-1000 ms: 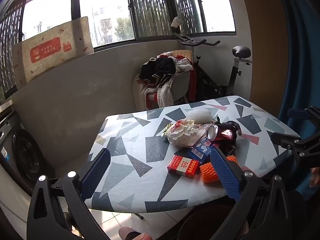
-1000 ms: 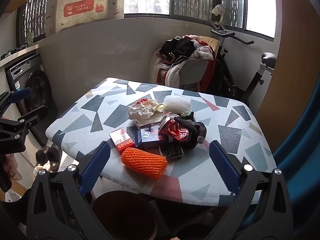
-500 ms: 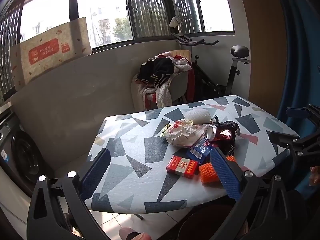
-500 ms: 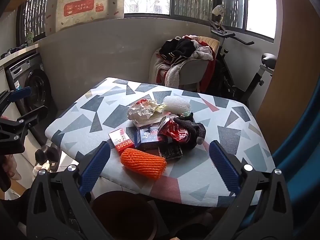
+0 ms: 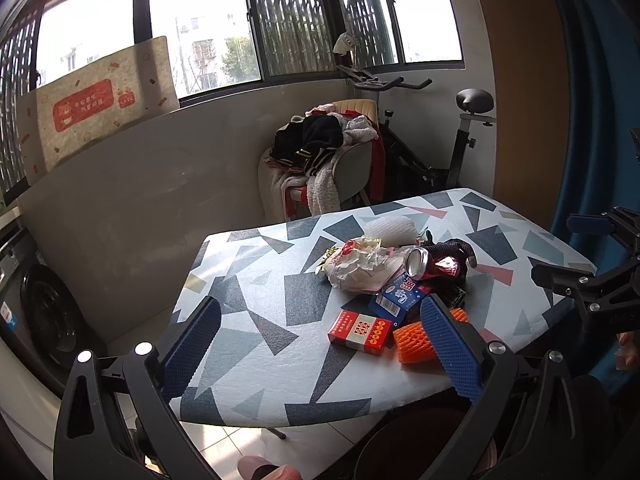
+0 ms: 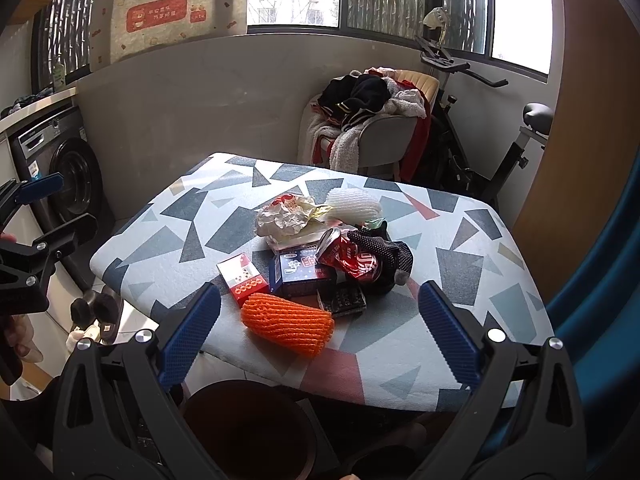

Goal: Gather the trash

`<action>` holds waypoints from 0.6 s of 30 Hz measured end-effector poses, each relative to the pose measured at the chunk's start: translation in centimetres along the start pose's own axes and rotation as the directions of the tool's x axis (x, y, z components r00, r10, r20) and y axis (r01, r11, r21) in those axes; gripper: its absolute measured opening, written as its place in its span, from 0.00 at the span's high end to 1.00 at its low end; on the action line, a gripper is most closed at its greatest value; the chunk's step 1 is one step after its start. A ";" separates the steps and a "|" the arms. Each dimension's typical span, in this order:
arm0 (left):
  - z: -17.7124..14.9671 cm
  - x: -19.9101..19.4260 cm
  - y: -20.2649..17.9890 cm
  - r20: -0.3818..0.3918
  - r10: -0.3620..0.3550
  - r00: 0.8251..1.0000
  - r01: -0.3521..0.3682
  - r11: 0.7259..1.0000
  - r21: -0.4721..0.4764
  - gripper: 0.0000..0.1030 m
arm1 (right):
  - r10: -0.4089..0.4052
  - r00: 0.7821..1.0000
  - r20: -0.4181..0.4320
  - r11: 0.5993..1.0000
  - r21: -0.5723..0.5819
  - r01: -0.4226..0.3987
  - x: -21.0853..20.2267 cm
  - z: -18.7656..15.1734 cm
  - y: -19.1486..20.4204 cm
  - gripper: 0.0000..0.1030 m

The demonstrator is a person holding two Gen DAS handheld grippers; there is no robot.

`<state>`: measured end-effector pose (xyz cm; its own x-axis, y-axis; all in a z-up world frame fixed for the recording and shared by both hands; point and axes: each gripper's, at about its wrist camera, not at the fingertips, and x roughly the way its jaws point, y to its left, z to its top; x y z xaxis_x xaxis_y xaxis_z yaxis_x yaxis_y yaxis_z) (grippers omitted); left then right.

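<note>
Trash: a heap sits toward the near right part of the patterned table (image 6: 472, 272), every piece on the cloth, none collected yet.
Heap contents: orange foam net (image 6: 287, 323) nearest me, red box (image 6: 241, 278) and blue box (image 6: 302, 272) touching behind it, crushed red can (image 6: 350, 258) lying on the blue box, crumpled wrapper (image 6: 286, 216) and white foam net (image 6: 352, 206) at the back.
Change: almost nothing in the last second; the left view has crept a shade closer to the table edge, the trash has not shifted. I judge I am still lining up, with the first pick not begun.
Left gripper (image 5: 320, 344): my fingers stand wide apart, holding nothing, over the bare left part of the cloth.
Right gripper (image 6: 318, 334): fingers wide apart and empty, with the orange foam net lying between them in view, apart from both pads.
Right view only: the dark round bin (image 6: 248, 428) below the table's near edge shows its open mouth, and a dark patterned packet (image 6: 342, 300) lies behind the orange net.
Left view only: the can's open silver end faces this camera, and the right gripper's frame (image 5: 600, 280) shows at the far right.
Next, I reckon: close on the orange net, then carry it down to the bin.
</note>
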<state>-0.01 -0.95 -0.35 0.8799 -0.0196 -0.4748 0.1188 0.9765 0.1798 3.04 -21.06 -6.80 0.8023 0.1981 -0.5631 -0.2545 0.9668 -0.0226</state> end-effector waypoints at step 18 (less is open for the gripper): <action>0.0 0.0 0.0 -0.001 -0.001 1.000 0.001 1.000 0.000 0.05 | 0.001 1.000 -0.001 1.000 0.000 -0.001 0.1 -0.1 0.0 0.06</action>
<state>0.00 -0.95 -0.35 0.8792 -0.0206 -0.4759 0.1200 0.9764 0.1793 3.04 -21.09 -6.92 0.8016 0.1985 -0.5640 -0.2551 0.9666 -0.0225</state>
